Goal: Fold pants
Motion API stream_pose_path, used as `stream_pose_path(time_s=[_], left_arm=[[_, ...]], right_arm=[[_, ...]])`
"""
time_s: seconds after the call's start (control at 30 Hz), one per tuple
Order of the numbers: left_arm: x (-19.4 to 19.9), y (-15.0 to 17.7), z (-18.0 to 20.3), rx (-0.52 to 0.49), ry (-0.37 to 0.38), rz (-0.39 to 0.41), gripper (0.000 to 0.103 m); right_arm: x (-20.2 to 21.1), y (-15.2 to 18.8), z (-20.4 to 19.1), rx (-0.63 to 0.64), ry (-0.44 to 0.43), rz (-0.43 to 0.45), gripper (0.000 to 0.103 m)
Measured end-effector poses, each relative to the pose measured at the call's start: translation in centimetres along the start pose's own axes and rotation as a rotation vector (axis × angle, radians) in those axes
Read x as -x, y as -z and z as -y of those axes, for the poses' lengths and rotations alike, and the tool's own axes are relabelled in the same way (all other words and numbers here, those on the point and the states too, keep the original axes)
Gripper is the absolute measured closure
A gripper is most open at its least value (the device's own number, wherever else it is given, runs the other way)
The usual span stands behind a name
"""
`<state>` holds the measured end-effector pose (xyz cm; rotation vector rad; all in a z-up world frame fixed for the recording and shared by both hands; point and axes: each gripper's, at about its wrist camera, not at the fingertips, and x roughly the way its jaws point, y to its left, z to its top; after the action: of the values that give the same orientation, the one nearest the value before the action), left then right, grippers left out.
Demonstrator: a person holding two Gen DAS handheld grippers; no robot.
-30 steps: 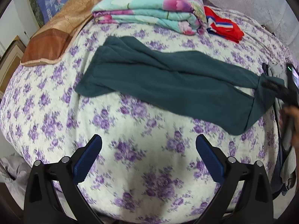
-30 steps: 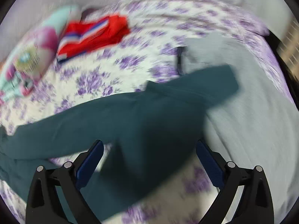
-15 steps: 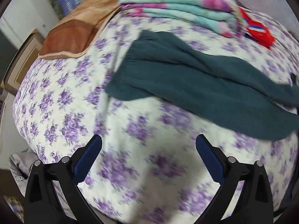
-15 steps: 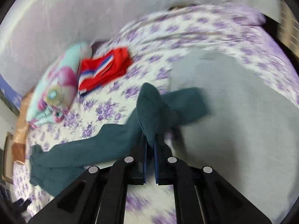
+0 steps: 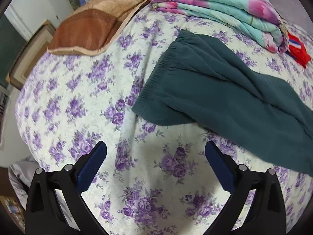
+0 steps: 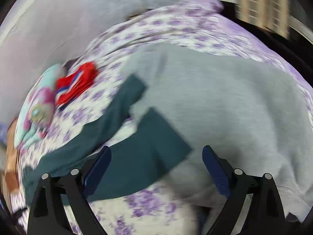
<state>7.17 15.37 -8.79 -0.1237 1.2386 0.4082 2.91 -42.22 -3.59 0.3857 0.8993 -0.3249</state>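
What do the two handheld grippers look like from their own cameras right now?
Both look alike. The left gripper and the right gripper each have two glossy black plastic fingers built as angular, open linkage frames, with round silver pivot pins at the joints. The inner faces carry dark blue ribbed pads. No cables, labels or markings show, and no hand or sleeve is in view.

Purple-flowered bed (image 5: 82, 90) — pale wall (image 6: 58, 19), framed pictures (image 5: 29, 52) leaning beside it.

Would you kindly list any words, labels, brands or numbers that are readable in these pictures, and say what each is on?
None can be read.
The teal pants, the floral bedsheet and the folded quilt carry no visible text.
The right wrist view is blurred.
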Motion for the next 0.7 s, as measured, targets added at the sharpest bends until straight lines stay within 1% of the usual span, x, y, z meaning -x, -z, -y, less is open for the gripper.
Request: stream_pose_path(time_s=[0.07,0.1,0.13,0.17,0.2,0.23,0.27,0.33,0.4,0.47,0.5,0.53,0.57,0.6,0.63,0.67,0.7], left_arm=[[-0.1,0.2,-0.4,0.018,0.04,-0.013,0.005],[-0.1,0.3,-0.6,0.026,0.058,-0.018,0.005],[0.0,0.4,-0.9,0.038,0.082,-0.017,0.012],[0.0,0.4,-1.1,0.045,0.103,-0.016,0.027],[-0.2,0.3,-1.3,0.053,0.148,-0.03,0.033],[-0.5,0.2,-1.3,0.061,0.182,-0.047,0.035],[-0.8,-0.1,-1.4,0.073,0.216,-0.063,0.035],[-1.3,-0.5,-1.4,0.089,0.254,-0.069,0.035],[-2.5,-1.5,-1.3,0.114,0.32,-0.078,0.035],[-4.4,-2.4,-1.7,0.166,0.341,-0.095,0.035],[-5.2,-2.7,-2.0,0.191,0.337,-0.102,0.039],[-6.4,-3.0,-2.7,0.243,0.339,-0.116,0.045],[-7.1,-3.1,-3.2,0.286,0.36,-0.127,0.052],[-7.7,-3.2,-3.8,0.328,0.385,-0.128,0.054],[-8.0,-3.4,-4.4,0.374,0.407,-0.108,0.066],[-8.0,-3.5,-4.9,0.398,0.437,-0.093,0.093],[-8.1,-3.6,-5.2,0.413,0.479,-0.096,0.097]], right_arm=[[-0.4,0.5,-2.1,0.053,-0.037,-0.018,0.008],[-0.4,0.8,-2.9,0.07,-0.044,-0.012,0.008],[0.2,1.1,-3.3,0.082,-0.049,-0.004,0.008],[0.2,1.3,-4.0,0.098,-0.058,0.002,0.008],[0.3,1.6,-4.4,0.115,-0.066,0.002,0.008],[0.2,1.7,-5.1,0.143,-0.079,-0.007,0.008],[0.5,2.2,-5.4,0.157,-0.083,-0.01,0.008],[0.4,2.3,-6.0,0.175,-0.093,-0.017,0.008],[0.3,2.4,-6.1,0.177,-0.077,-0.009,0.008],[0.3,2.4,-6.4,0.192,-0.062,0.003,0.008],[0.2,2.5,-6.5,0.202,-0.06,0.0,0.008],[0.0,2.5,-6.6,0.205,-0.062,-0.006,0.008],[-0.1,2.5,-6.6,0.202,-0.065,-0.01,0.008],[-0.3,2.5,-6.6,0.193,-0.071,-0.019,0.008],[-0.4,2.5,-6.6,0.188,-0.074,-0.025,0.008],[-0.6,2.5,-6.6,0.185,-0.077,-0.032,0.008],[-0.7,2.6,-6.7,0.183,-0.079,-0.038,0.008]])
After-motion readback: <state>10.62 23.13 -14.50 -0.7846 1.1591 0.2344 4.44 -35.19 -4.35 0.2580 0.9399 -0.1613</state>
